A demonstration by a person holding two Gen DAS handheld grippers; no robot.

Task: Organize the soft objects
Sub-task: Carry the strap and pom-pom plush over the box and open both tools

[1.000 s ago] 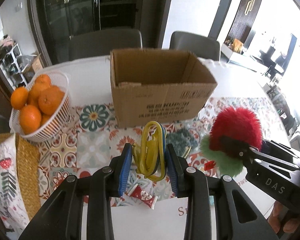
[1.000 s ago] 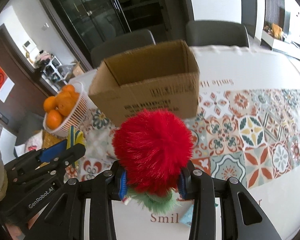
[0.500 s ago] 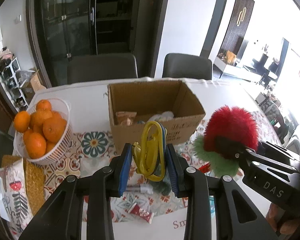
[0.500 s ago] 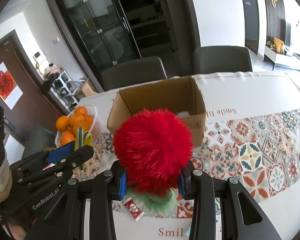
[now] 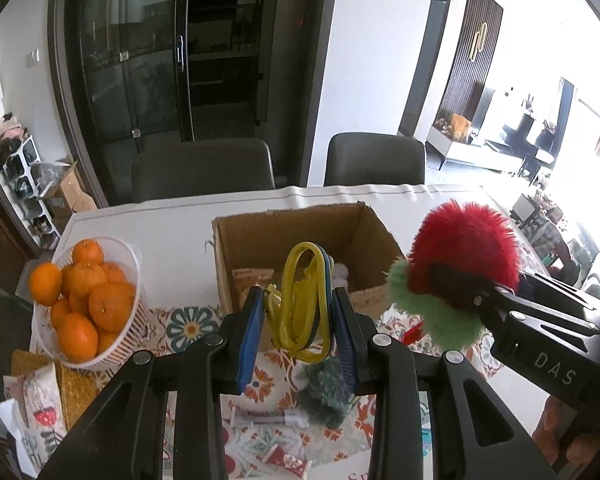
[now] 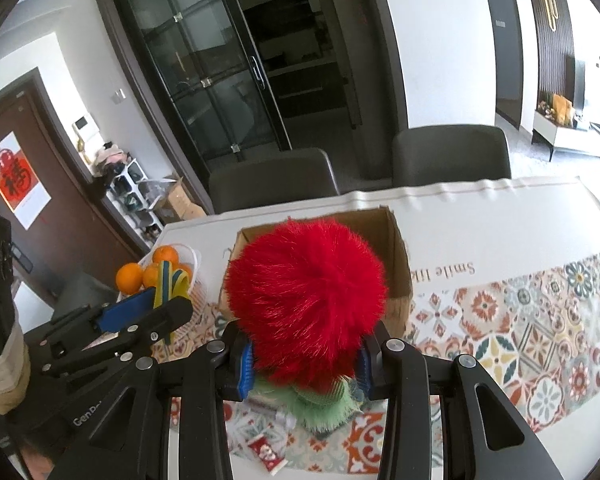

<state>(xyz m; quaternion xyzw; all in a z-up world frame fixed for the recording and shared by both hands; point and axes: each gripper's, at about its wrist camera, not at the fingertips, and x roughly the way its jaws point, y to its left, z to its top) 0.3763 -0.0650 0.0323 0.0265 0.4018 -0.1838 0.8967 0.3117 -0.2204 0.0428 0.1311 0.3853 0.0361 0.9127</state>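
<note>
Carry step: left gripper [image 5: 298,318] pinches yellow-blue bands [image 5: 300,300], right gripper [image 6: 306,364] clamps red-green pompom [image 6: 306,304] — cardboard box [image 5: 260,236] just beyond fingertips. Next, prob: move fwd over opening, release.

White basket [image 5: 132,256] of oranges [image 5: 104,304] beside two grey chairs [image 5: 204,168]

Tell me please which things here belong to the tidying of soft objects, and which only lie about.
Belong to the job:
- red and green fluffy toy, held by the right gripper
- yellow loops, held by the left gripper
- cardboard box
- dark green fluffy piece

Just lying about:
- basket of oranges
- red snack wrapper
</note>
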